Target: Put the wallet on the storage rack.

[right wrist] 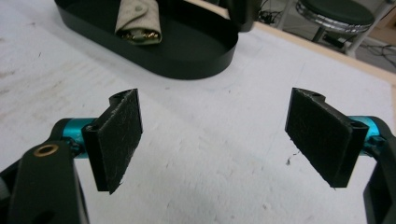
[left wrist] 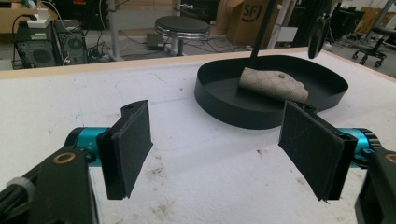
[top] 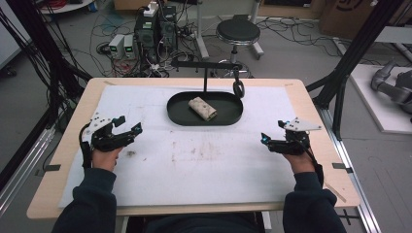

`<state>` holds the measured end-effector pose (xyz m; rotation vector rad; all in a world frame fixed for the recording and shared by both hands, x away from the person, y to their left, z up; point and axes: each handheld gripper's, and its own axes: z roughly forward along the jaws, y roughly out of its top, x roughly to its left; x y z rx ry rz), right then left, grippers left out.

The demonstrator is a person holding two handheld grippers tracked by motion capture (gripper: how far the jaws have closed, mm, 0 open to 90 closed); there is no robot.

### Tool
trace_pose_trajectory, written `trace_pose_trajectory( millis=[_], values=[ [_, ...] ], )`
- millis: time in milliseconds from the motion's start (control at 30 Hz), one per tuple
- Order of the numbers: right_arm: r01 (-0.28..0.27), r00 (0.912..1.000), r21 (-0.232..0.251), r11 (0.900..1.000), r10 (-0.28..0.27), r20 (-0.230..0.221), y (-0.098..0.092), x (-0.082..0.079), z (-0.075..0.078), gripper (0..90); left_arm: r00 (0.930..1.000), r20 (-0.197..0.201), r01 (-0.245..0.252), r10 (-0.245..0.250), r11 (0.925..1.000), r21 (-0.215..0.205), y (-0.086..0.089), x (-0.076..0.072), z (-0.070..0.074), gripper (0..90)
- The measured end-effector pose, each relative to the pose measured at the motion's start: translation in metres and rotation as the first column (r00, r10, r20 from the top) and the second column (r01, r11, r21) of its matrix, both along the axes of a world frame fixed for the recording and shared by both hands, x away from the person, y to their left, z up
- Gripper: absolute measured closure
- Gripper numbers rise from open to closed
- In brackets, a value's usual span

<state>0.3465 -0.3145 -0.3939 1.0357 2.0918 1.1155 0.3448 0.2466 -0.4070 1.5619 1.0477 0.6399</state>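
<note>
White table cover (top: pixel 204 165), rolled pouch (top: pixel 202 108) between, beyond tongs

Both forearms come in from six o'clock in dark sleeves. The left gripper (top: pixel 127 125) sits at about nine o'clock on the counter (top: pixel 204 165), its fingers (left wrist: pixel 127 147) spread wide and aimed toward two o'clock — nothing between them. The right gripper (top: pixel 272 132) sits at three o'clock, aimed toward ten o'clock, fingers (right wrist: pixel 119 137) likewise wide apart and bare.
</note>
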Motion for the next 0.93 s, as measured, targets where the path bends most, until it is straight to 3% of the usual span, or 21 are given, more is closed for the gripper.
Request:
trace_pose_trajectory(
  millis=[400,933],
  values=[
    [0.048,0.9988,0.033,0.998,-0.047,-0.012,-0.0029,-0.0005,-0.0027,19.3,0.9998,0.015,0.015,-0.015,0.9999,0.008,-0.0037,-0.0037,0.0026,25.0],
    [0.054,0.9986,0.019,0.998,-0.054,-0.002,-0.0019,-0.0002,-0.0034,19.3,0.9998,0.01,0.016,-0.016,0.9998,0.01,-0.0044,-0.0028,0.0017,25.2]
  ],
)
